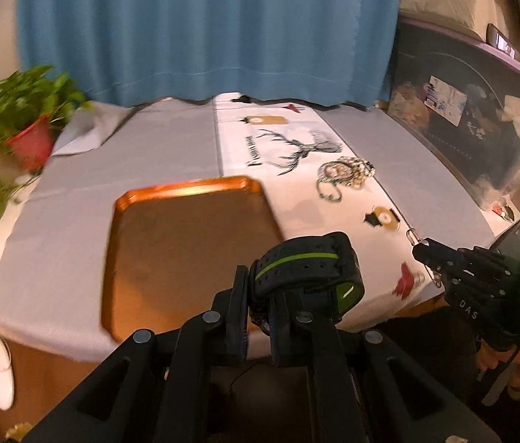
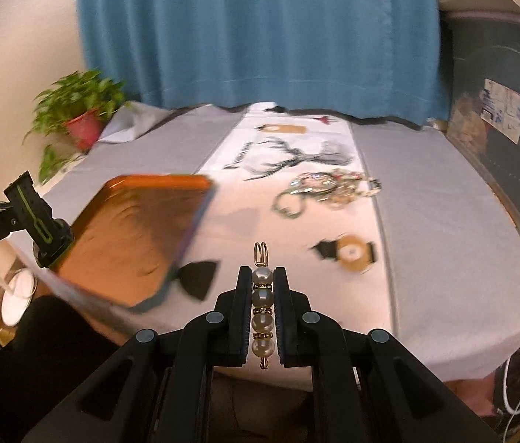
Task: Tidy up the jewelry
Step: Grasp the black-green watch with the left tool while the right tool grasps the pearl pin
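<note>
My left gripper [image 1: 260, 277] is shut on a black watch band with a green stripe [image 1: 306, 260], held above the near right corner of the orange tray [image 1: 171, 243]. My right gripper [image 2: 262, 277] is shut on a pearl pin brooch [image 2: 262, 312] with a gold clasp [image 2: 261, 251] sticking out past the tips; it also shows in the left wrist view [image 1: 422, 249]. A pile of jewelry [image 2: 328, 188] lies on the white table runner [image 2: 245, 214], also in the left wrist view [image 1: 344, 173]. The tray shows in the right wrist view [image 2: 130, 236], with the left gripper [image 2: 34, 221] at its left.
A potted plant [image 1: 27, 129] stands at the far left table corner. A dark storage box [image 1: 474, 125] lines the right side. A blue curtain [image 1: 204, 29] hangs behind the table. Printed shapes mark the runner [image 2: 352, 253].
</note>
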Demonstrator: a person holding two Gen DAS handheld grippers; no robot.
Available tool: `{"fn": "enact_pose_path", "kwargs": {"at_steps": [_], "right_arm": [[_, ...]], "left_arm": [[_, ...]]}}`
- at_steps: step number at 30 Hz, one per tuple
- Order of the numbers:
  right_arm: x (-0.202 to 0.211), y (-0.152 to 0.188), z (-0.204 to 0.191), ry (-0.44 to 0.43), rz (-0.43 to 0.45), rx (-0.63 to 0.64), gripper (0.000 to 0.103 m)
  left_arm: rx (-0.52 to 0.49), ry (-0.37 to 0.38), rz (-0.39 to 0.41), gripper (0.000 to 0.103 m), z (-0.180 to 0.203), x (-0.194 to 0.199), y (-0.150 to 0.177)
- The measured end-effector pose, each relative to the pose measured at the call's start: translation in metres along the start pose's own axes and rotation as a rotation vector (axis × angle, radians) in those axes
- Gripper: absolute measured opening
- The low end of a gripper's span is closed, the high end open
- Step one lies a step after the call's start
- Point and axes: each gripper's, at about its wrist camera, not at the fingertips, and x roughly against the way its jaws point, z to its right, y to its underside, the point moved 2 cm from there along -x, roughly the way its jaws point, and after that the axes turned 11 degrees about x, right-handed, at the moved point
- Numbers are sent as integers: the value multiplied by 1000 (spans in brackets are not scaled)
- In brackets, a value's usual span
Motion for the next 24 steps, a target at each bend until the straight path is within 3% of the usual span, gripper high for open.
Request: {"fn": "enact_pose_path", "kwargs": {"at_steps": [10, 24], "right_arm": [[28, 6, -61, -27, 2, 91, 12], [28, -1, -67, -33, -4, 109, 12]], "left_arm": [[68, 6, 22, 7, -37, 38, 34], [89, 6, 34, 7, -53, 38, 27]]}}
